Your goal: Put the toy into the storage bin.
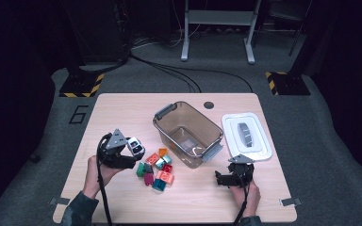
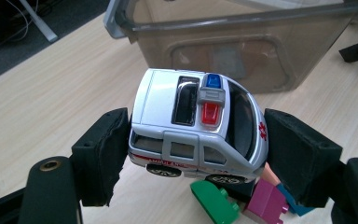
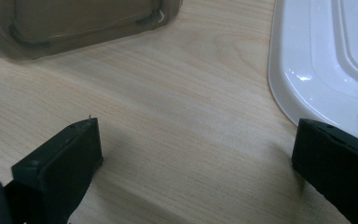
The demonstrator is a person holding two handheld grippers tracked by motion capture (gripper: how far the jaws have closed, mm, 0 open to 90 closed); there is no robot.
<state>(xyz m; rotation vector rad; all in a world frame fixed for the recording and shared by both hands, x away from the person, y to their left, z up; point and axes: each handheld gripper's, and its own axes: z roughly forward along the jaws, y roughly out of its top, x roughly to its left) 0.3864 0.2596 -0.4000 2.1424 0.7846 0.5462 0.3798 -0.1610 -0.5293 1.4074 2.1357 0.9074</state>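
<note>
High view shows the table bearing a clear bin with a white lid to its right, the right gripper gaping over bare wood, and the left gripper clamping a toy ambulance above the blocks.

White toy ambulance — red-and-blue roof light; smoky-brown bin; white lid.

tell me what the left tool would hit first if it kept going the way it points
Probably the bin: it stands straight ahead of the left tool, which grips the toy ambulance. Depth is unclear, so it may pass above the rim.
</note>
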